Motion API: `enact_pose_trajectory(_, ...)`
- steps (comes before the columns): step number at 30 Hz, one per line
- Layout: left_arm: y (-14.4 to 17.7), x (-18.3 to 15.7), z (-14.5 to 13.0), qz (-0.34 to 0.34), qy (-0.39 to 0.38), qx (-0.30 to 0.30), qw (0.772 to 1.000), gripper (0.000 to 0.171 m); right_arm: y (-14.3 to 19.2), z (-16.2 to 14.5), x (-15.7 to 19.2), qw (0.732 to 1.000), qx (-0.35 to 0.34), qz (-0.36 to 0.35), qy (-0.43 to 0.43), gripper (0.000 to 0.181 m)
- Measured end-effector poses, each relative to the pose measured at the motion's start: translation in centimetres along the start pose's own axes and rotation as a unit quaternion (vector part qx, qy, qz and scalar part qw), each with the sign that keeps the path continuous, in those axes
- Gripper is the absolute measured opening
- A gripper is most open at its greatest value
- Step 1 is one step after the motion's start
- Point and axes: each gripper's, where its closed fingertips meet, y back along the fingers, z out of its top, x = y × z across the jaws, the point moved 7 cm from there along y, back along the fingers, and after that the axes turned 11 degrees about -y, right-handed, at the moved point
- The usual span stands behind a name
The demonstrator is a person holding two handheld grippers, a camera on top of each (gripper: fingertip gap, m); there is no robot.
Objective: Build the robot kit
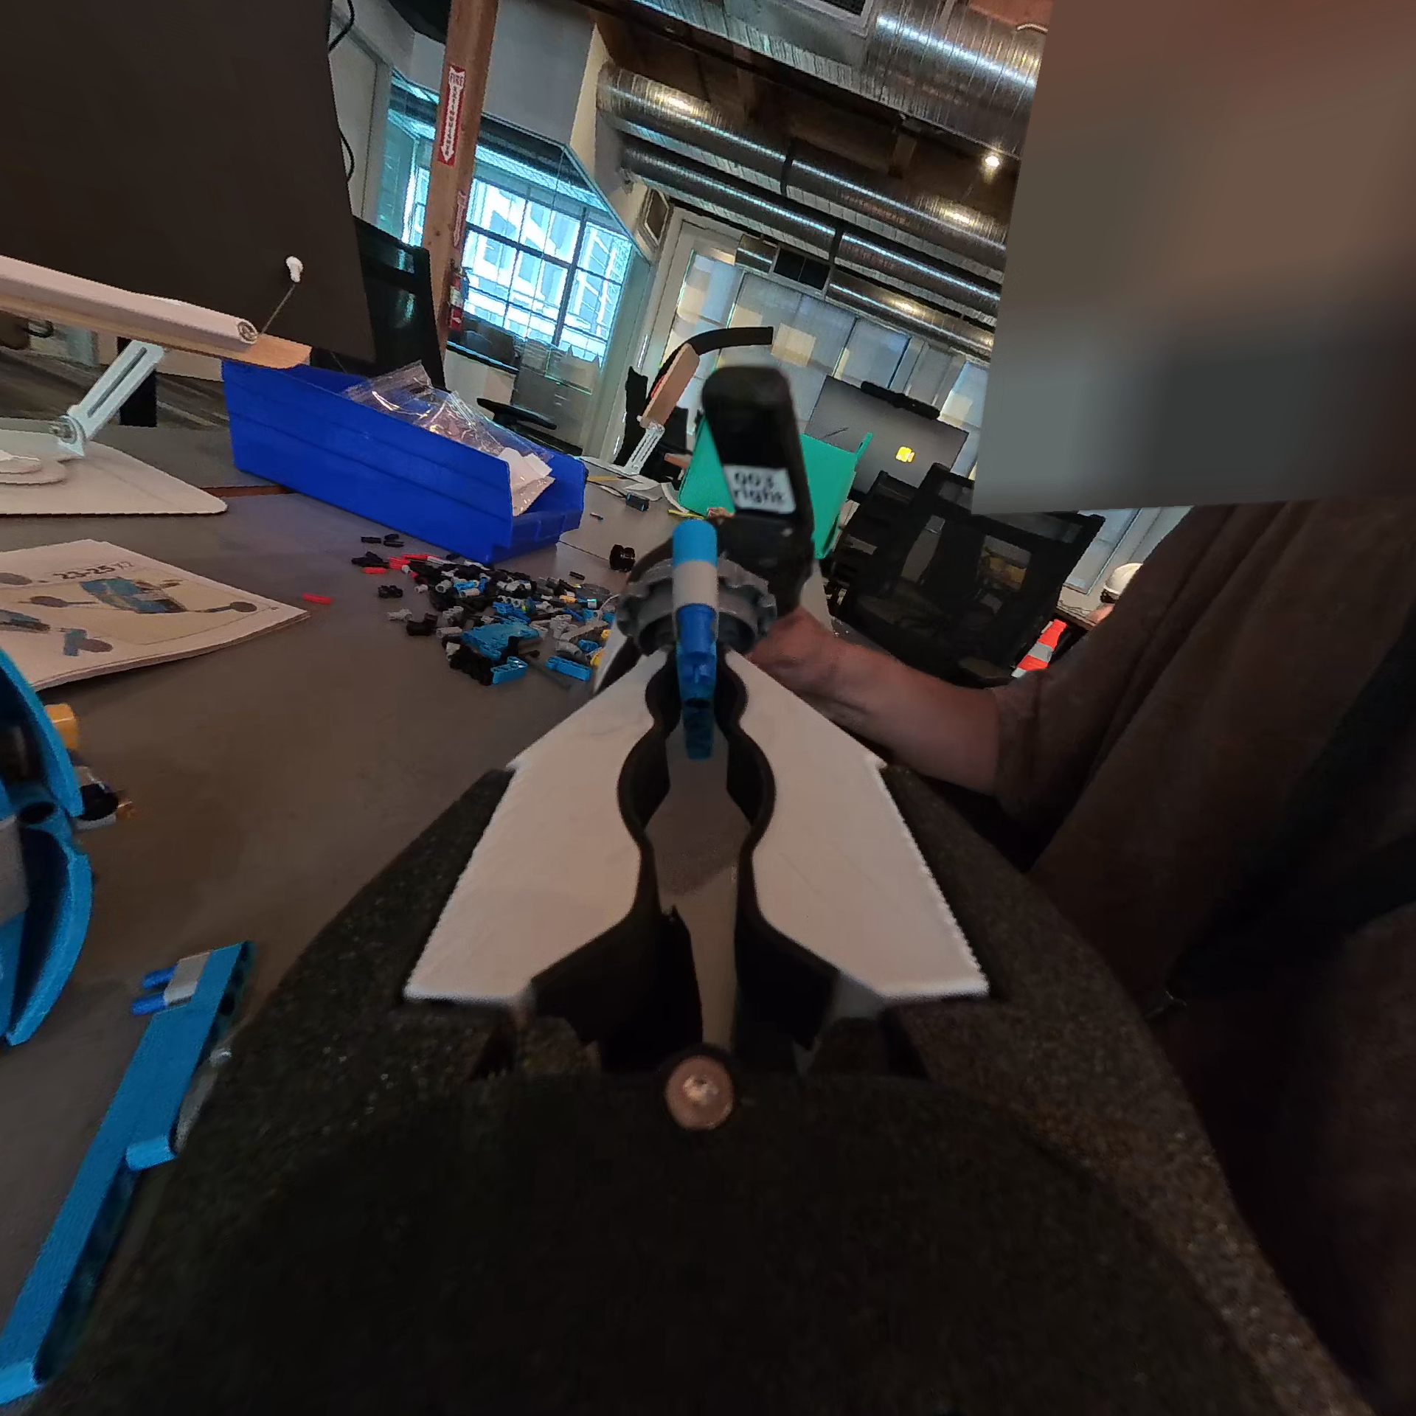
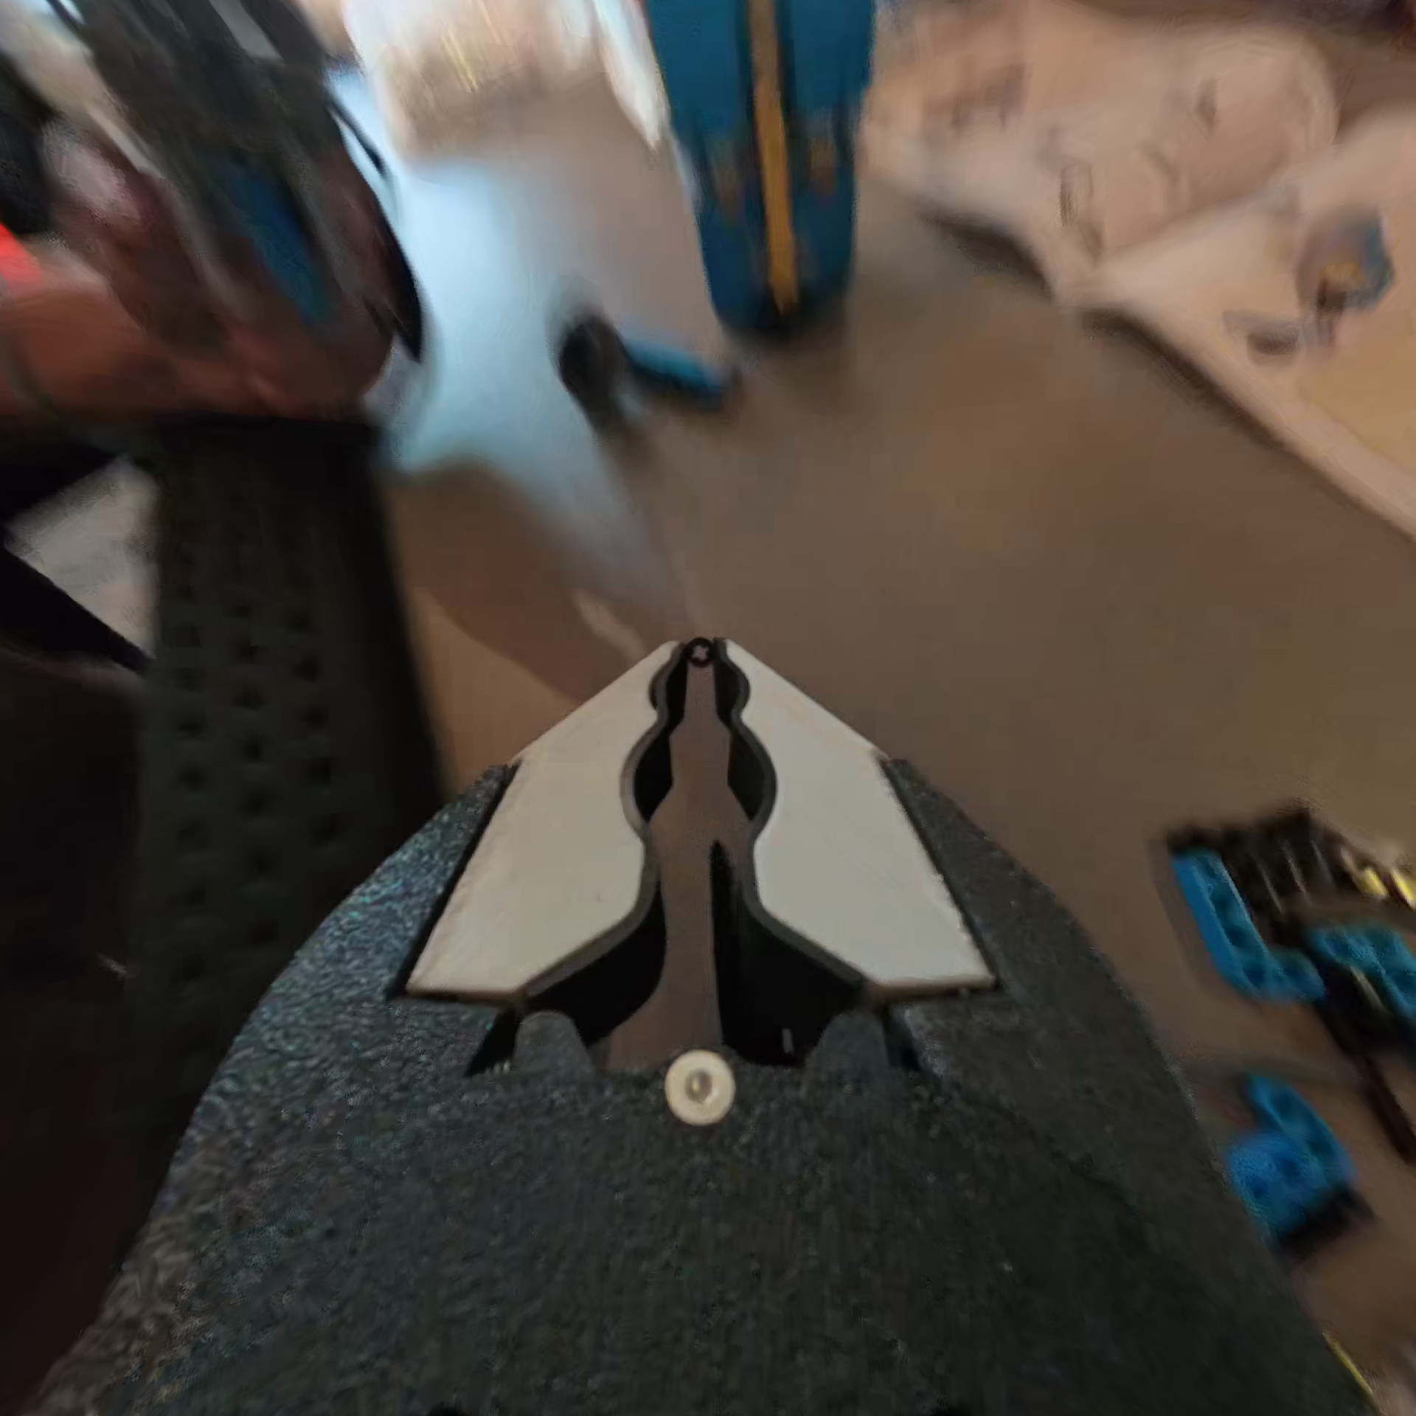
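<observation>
In the left wrist view my left gripper is shut on a blue pin piece that stands upright between its white fingertips. The piece carries grey and light-blue sleeves and a grey toothed ring. Just beyond it is the black body of the right gripper, held by a hand. In the blurred right wrist view my right gripper is shut on a tiny black ring-shaped part at its tips. The left gripper's black body is at the left.
A pile of small blue and black parts, a blue bin, a green bin and an open booklet lie on the grey table. A blue built model and a blue beam are at the left. A person's arm is at the right. About 15 cm separates my left fingertips from my right.
</observation>
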Motion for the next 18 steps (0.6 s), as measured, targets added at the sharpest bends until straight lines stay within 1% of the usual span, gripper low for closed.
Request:
enact_pose_trajectory(1, 0.0, 0.0, 0.0, -0.001, -0.001, 0.001, 1.0, 0.007, 0.2, 1.7, 1.5, 0.997, -0.057, 0.05, -0.017, 0.006)
enact_pose_trajectory(3, -0.1, -0.1, 0.0, -0.002, -0.005, 0.003, 1.0, 0.007, 0.5, 4.3, 4.6, 0.973, -0.14, 0.175, -0.048, 0.006)
enact_pose_trajectory(4, -0.1, -0.2, -0.1, -0.004, -0.009, 0.004, 1.0, 0.007, 0.4, 5.1, 5.4, 0.964, -0.165, 0.202, -0.054, 0.006)
enact_pose_trajectory(6, -0.3, -0.5, -0.2, -0.01, -0.016, 0.013, 1.0, 0.007, -0.5, 5.8, 6.2, 0.957, -0.164, 0.231, -0.057, 0.006)
enact_pose_trajectory(8, -0.5, -0.6, -0.4, -0.013, -0.024, 0.023, 0.999, 0.007, -1.1, 6.0, 6.5, 0.954, -0.155, 0.25, -0.06, 0.008)
enact_pose_trajectory(10, -0.6, -0.8, -0.4, -0.016, -0.029, 0.027, 0.999, 0.007, -1.5, 5.7, 6.8, 0.96, -0.14, 0.238, -0.042, 0.007)
enact_pose_trajectory(17, -0.7, -1.0, -0.6, -0.022, -0.036, 0.036, 0.998, 0.007, -1.2, 5.8, 7.1, 0.953, -0.155, 0.255, -0.047, 0.007)
enact_pose_trajectory(18, -0.8, -1.1, -0.6, -0.023, -0.036, 0.038, 0.998, 0.007, -1.3, 5.8, 7.1, 0.954, -0.149, 0.256, -0.047, 0.007)
